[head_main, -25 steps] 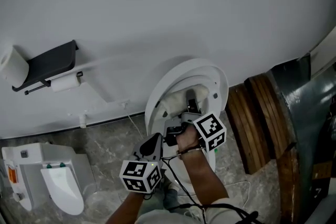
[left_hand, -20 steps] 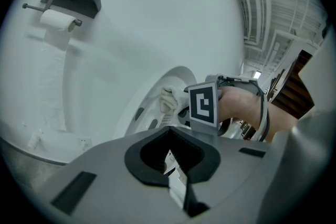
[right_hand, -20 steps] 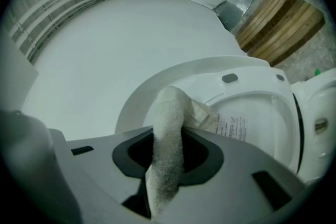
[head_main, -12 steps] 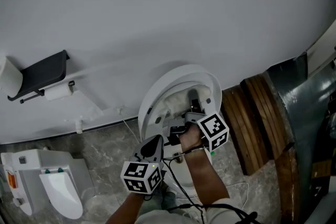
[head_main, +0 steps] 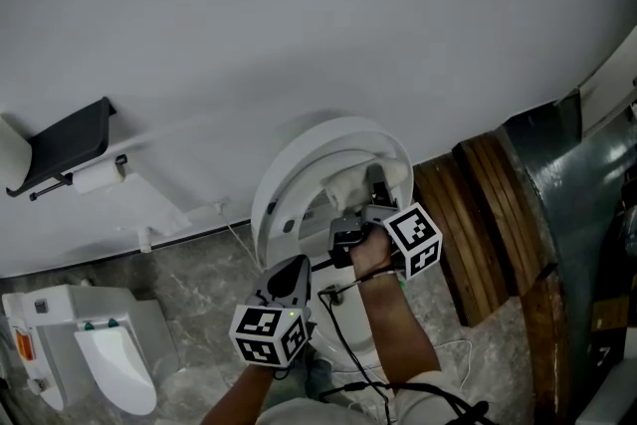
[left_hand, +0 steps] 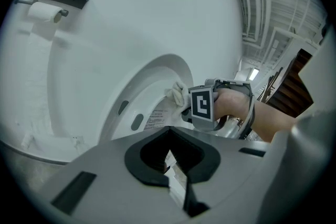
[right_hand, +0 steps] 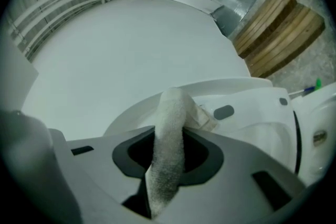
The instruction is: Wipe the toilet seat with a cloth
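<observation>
The right claw (right_hand: 152,199) pinches a white terry cloth (right_hand: 169,134) against the upturned white oval toilet seat (head_main: 289,184); the left claw (left_hand: 176,182) is closed, empty.

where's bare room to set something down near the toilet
Bare grey stone floor between the white toilet and the small white floor unit; the black wall shelf looks bare too. Crowded at the toilet itself: right gripper shut on the white cloth, left gripper, black cables.
</observation>
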Demonstrator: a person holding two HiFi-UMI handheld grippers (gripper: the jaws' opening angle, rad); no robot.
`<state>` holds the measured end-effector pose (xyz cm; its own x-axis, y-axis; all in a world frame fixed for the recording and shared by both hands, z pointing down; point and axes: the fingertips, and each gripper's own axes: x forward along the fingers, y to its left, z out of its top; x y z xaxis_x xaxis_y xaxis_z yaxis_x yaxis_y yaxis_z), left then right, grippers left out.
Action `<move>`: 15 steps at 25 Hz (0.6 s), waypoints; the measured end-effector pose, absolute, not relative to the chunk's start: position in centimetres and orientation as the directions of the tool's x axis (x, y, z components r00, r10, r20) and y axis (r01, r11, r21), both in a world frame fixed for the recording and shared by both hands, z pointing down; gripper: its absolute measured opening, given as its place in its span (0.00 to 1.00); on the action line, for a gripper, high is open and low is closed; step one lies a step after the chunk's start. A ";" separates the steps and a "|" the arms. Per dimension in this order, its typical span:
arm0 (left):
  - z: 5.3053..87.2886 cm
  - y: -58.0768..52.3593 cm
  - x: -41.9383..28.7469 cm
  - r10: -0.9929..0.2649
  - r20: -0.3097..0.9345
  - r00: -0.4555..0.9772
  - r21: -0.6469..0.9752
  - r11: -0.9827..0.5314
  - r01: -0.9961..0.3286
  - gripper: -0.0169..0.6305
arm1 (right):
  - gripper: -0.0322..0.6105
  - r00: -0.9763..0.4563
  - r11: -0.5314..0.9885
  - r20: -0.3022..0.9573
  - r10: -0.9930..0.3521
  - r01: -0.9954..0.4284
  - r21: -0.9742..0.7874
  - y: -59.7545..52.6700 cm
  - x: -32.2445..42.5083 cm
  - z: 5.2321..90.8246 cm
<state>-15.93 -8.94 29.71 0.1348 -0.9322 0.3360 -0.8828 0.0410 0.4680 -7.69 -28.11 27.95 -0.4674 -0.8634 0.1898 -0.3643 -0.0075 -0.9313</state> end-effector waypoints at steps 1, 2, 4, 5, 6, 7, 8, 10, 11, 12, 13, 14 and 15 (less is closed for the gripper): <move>29.8 -9.0 -15.9 -0.932 0.337 0.136 0.468 0.041 -0.883 0.02 | 0.21 -0.470 -0.006 0.191 -0.862 -0.366 -0.931 -28.1 -7.7 28.0; 29.8 -9.0 -15.8 -0.931 0.337 0.137 0.468 0.040 -0.883 0.02 | 0.21 -0.472 -0.005 0.190 -0.861 -0.367 -0.930 -28.1 -7.7 28.1; 29.8 -9.1 -15.6 -0.931 0.337 0.138 0.468 0.038 -0.883 0.02 | 0.21 -0.475 0.000 0.188 -0.859 -0.368 -0.930 -28.1 -7.8 28.2; 29.8 -9.1 -15.5 -0.932 0.335 0.139 0.467 0.037 -0.883 0.02 | 0.21 -0.477 0.002 0.187 -0.859 -0.368 -0.930 -28.1 -7.8 28.2; 29.7 -9.1 -15.5 -0.932 0.334 0.139 0.467 0.035 -0.884 0.02 | 0.21 -0.478 0.003 0.187 -0.858 -0.369 -0.929 -28.2 -7.8 28.2; 29.6 -9.1 -15.4 -0.933 0.332 0.139 0.466 0.034 -0.884 0.02 | 0.21 -0.479 0.003 0.188 -0.857 -0.370 -0.929 -28.2 -7.8 28.2; 29.6 -9.1 -15.5 -0.933 0.332 0.138 0.465 0.035 -0.885 0.02 | 0.21 -0.480 0.003 0.189 -0.857 -0.371 -0.929 -28.2 -7.8 28.2; 29.6 -9.0 -15.7 -0.933 0.335 0.131 0.462 0.042 -0.886 0.02 | 0.21 -0.482 0.001 0.194 -0.855 -0.375 -0.927 -28.2 -7.9 28.2; 29.6 -9.0 -15.8 -0.934 0.334 0.128 0.462 0.044 -0.886 0.02 | 0.21 -0.483 0.001 0.196 -0.853 -0.377 -0.926 -28.2 -7.9 28.2; 29.5 -8.9 -15.8 -0.936 0.328 0.128 0.463 0.041 -0.885 0.02 | 0.21 -0.485 0.001 0.198 -0.852 -0.379 -0.925 -28.2 -7.9 28.2; 29.2 -8.9 -15.8 -0.940 0.315 0.132 0.466 0.032 -0.884 0.02 | 0.21 -0.487 0.002 0.199 -0.851 -0.381 -0.925 -28.2 -7.9 28.2; 28.9 -8.9 -15.8 -0.945 0.296 0.138 0.468 0.018 -0.883 0.02 | 0.21 -0.490 0.002 0.200 -0.849 -0.381 -0.924 -28.2 -7.9 28.3; 28.6 -8.9 -15.7 -0.950 0.279 0.143 0.468 0.004 -0.883 0.02 | 0.21 -0.494 0.003 0.199 -0.847 -0.380 -0.925 -28.2 -7.8 28.3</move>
<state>-15.71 -8.90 28.60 0.1433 -0.9497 0.2786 -0.8835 0.0041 0.4684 -7.83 -28.18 28.29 -0.4936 -0.8465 0.1994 -0.3796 0.0034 -0.9252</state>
